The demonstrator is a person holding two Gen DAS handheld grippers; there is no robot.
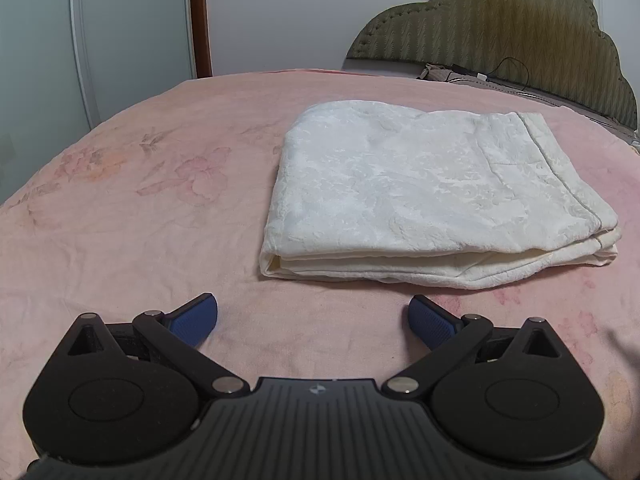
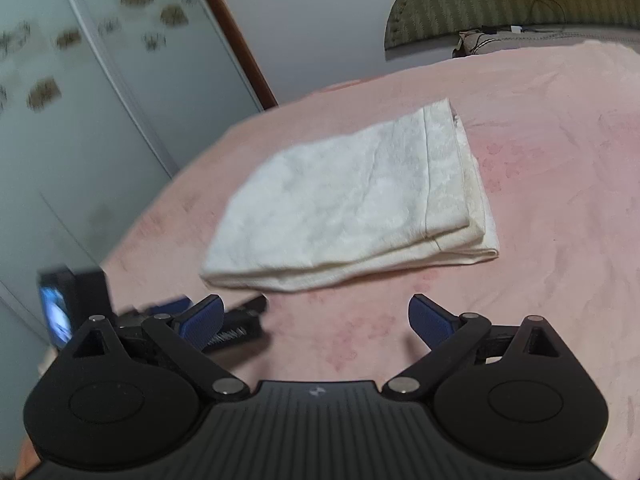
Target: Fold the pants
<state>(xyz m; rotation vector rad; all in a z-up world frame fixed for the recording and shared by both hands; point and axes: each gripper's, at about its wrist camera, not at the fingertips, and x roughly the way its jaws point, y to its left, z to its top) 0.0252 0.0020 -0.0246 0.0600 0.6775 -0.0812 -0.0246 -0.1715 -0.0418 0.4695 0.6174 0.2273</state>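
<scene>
The white pants (image 1: 432, 192) lie folded into a flat rectangular stack on the pink bed cover (image 1: 140, 208). In the left wrist view my left gripper (image 1: 313, 322) is open, its blue pads a short way in front of the stack's near edge, with nothing between them. From the right wrist, the pants (image 2: 352, 204) appear tilted and slightly blurred, and my right gripper (image 2: 316, 320) is open and empty above the pink cover (image 2: 560, 200), short of the stack. Part of the left gripper (image 2: 232, 326) shows low at the left behind the right one's left finger.
A padded olive headboard (image 1: 500, 36) stands at the back right, with a cable and a pillow edge (image 1: 472, 76) below it. A pale wardrobe (image 2: 100, 92) with flower decals and a brown door frame (image 1: 200, 16) lie beyond the bed's left edge.
</scene>
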